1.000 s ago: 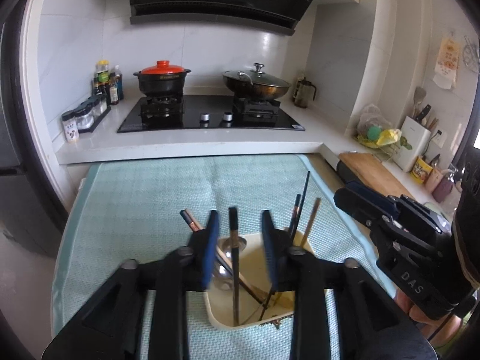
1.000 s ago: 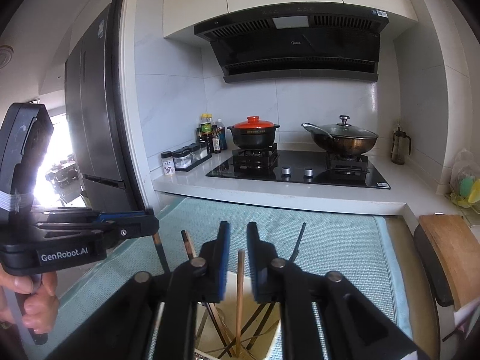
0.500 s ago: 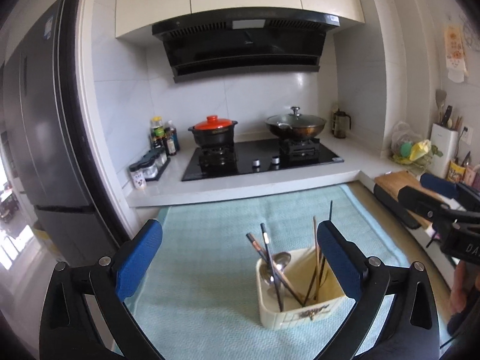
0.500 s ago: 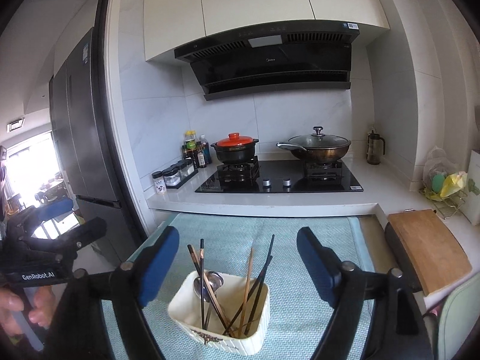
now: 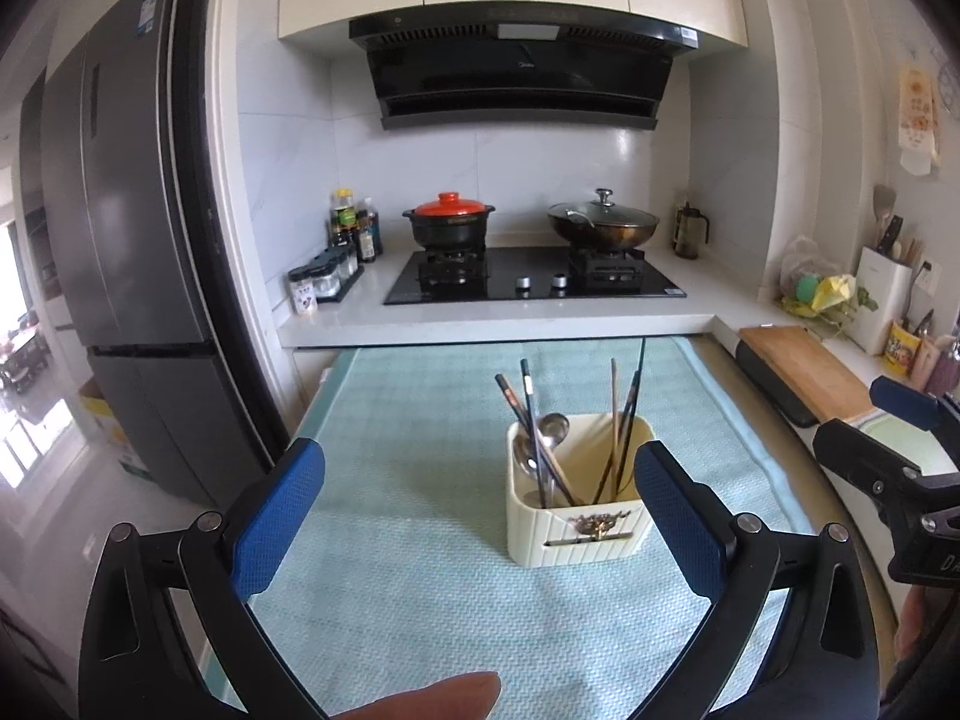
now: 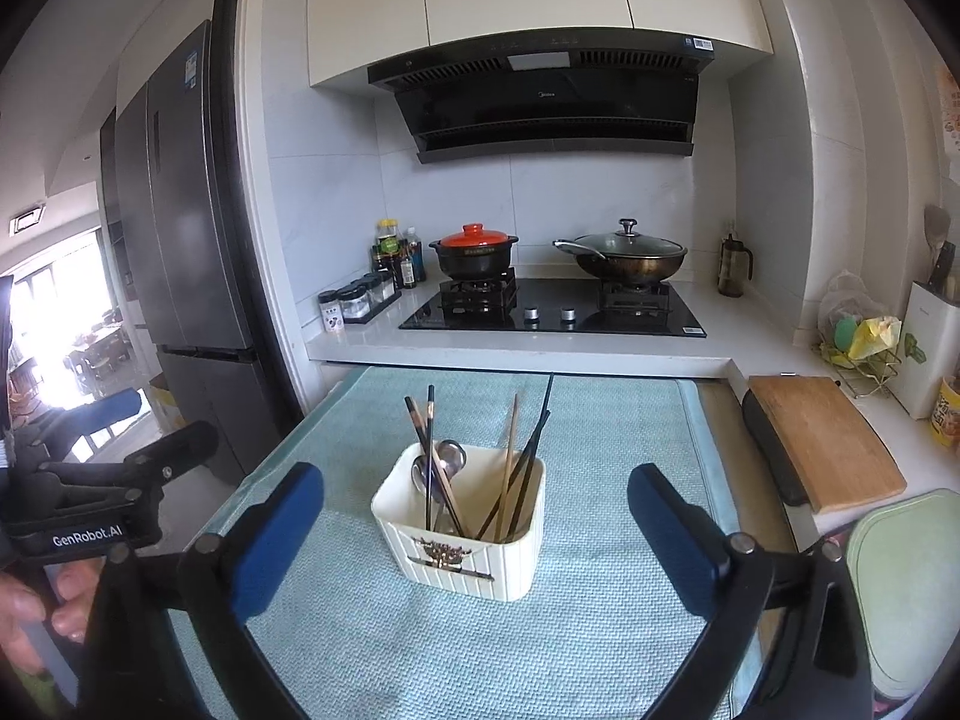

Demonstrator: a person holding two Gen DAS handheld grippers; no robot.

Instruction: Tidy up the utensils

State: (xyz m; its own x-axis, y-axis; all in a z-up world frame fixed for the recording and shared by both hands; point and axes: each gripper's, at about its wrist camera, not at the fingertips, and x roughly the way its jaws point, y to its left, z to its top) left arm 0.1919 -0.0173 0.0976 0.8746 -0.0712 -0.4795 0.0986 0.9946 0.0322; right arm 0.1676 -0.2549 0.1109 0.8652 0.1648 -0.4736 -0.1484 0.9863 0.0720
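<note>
Right gripper (image 6: 474,531) jaws opening; utensil holder (image 6: 462,546) just ahead, untouched.

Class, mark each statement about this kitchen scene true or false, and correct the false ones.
1. The utensil holder stands on the teal mat. True.
2. The chopsticks lie flat on the mat. False: they stand in the holder.
3. The pot lid on the stove is orange-red. True.
4. The left gripper clamps a spoon. False: its jaws are wide and hold nothing.
5. The cutting board lies on the stove. False: it lies on the counter, right of the mat.
</note>
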